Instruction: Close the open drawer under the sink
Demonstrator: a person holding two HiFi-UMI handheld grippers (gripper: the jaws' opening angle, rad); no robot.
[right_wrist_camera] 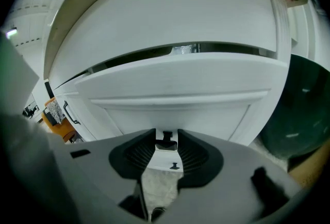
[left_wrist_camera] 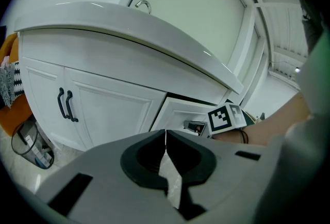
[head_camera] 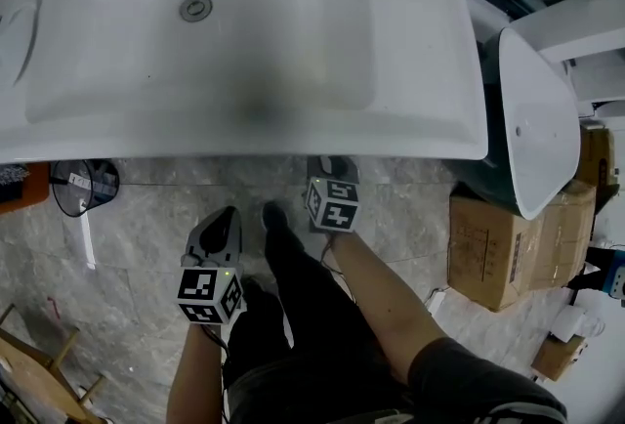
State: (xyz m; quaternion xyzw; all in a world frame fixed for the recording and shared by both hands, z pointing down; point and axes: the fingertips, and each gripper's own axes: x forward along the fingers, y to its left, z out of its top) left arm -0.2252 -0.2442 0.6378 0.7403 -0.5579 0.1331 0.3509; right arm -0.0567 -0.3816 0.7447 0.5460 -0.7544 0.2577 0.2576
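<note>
**Observer A:** Where is the drawer?

**Observer B:** The drawer (right_wrist_camera: 175, 83) sits under the sink (head_camera: 430, 119), in the right part of the cabinet (left_wrist_camera: 46, 89), beside the double doors (left_wrist_camera: 108, 109). Its front stands out from the cabinet face, with a dark gap along the top edge. It is not yet closed.

**Observer A:** Which gripper is nearer?

**Observer B:** The right gripper (right_wrist_camera: 166, 136) is straight in front of the drawer front, about mid-width. Its jaws are part-way apart. The small dark pull (right_wrist_camera: 166, 141) fills the gap between the tips, so the gripper looks clamped on it. The left gripper (left_wrist_camera: 165, 138) hangs back to the left, jaws together and empty.

**Observer A:** What about axis and facing?

**Observer B:** The long axis runs side to side, parallel to the sink's front edge, and the front faces the person. In B's judgement the move needed is a straight push inward, square to the front and back under the basin. A skewed push could bind the drawer.
</note>
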